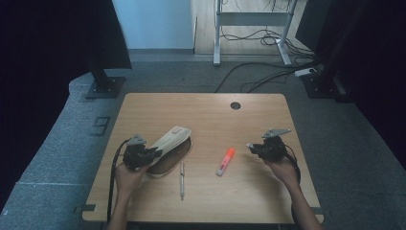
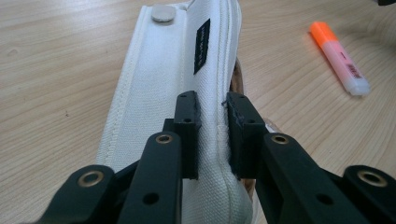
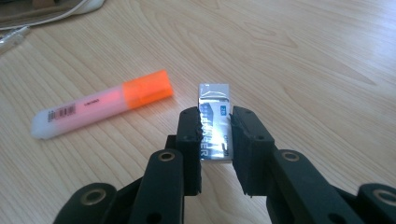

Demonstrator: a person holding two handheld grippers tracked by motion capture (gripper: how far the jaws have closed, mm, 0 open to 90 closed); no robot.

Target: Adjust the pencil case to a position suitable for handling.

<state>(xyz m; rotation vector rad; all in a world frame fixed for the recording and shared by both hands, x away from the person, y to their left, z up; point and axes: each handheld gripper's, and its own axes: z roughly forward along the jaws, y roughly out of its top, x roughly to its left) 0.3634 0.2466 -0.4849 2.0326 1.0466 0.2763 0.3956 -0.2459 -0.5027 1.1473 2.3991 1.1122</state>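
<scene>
A cream fabric pencil case (image 1: 171,138) lies left of the table's middle, its flap raised over a brown inside. My left gripper (image 1: 154,152) is shut on the flap's near edge; in the left gripper view the case (image 2: 159,84) runs away from my gripper (image 2: 214,100), with fabric pinched between the pads. My right gripper (image 1: 250,146) hangs a little above the table at the right, shut on a small eraser. The eraser (image 3: 214,95) has a silver and blue sleeve and sticks out past my right gripper (image 3: 215,116).
An orange and pink highlighter (image 1: 225,161) (image 3: 102,108) (image 2: 339,58) lies between the two grippers. A pen (image 1: 182,179) lies near the front edge, just right of the case. The wooden table (image 1: 206,115) has a round cable hole (image 1: 235,105) at the back.
</scene>
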